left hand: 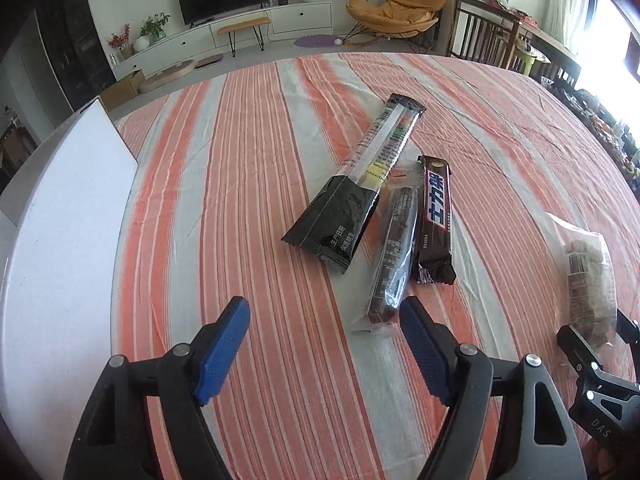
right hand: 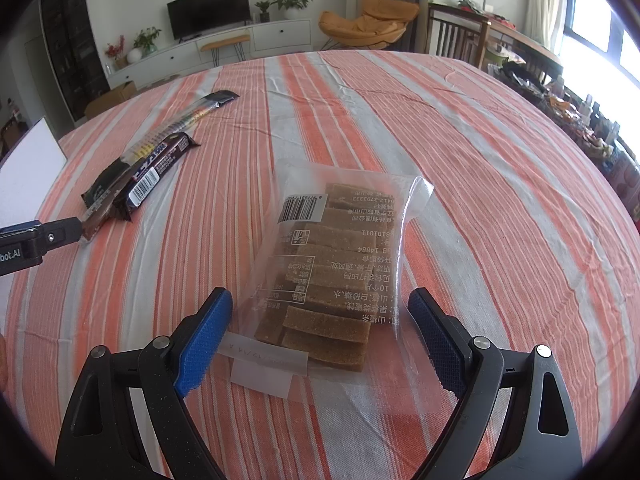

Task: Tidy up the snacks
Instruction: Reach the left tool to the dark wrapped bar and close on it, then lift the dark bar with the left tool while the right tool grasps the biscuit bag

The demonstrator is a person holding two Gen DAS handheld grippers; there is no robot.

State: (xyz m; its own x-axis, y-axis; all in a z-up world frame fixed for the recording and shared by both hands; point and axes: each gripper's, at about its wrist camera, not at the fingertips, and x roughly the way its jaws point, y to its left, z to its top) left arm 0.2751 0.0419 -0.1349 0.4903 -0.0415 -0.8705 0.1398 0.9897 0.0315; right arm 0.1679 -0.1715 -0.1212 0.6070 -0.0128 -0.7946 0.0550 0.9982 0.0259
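Note:
Three snacks lie together on the striped cloth: a long black pack (left hand: 360, 184), a brown chocolate bar (left hand: 436, 216) and a dark bar in clear wrap (left hand: 392, 256). My left gripper (left hand: 324, 320) stands open just short of them, only cloth between its blue pads; the clear-wrapped bar's near end lies beside its right finger. A clear bag of brown slices (right hand: 328, 264) rests flat between the fingers of my right gripper (right hand: 320, 320), which is open, pads not pressing on it. The same bag (left hand: 588, 276) and the right gripper (left hand: 600, 336) show at the right edge of the left wrist view.
A white box (left hand: 68, 220) stands at the table's left edge. The striped tablecloth (right hand: 480, 200) stretches far and right of the snacks. My left gripper (right hand: 76, 228) enters the right wrist view from the left. Chairs and a cluttered sideboard lie beyond the table's right side.

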